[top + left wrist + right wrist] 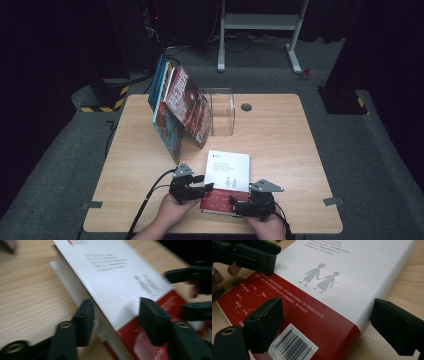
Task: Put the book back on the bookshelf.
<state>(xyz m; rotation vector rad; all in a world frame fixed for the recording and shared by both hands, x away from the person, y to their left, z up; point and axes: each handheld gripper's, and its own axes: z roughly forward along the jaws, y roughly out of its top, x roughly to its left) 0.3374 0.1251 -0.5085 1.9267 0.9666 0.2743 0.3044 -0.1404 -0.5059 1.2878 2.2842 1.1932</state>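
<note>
A white book with a red lower band (229,172) lies on the wooden table (280,145) near its front edge, back cover up. My left gripper (206,188) reaches its near left corner. In the left gripper view the left gripper (116,301) straddles the book's (110,277) raised edge, one jaw beside the page block and one over the cover, with no firm pinch visible. My right gripper (235,202) is at the near right part. Its jaws (325,302) stand wide, one over the red band with the barcode (294,345), the other past the book's edge.
Several colourful books (180,107) lean to the left against a clear acrylic holder (222,110) at the table's back middle. A round cable hole (246,106) sits beside it. A white metal stand (260,22) is on the floor behind.
</note>
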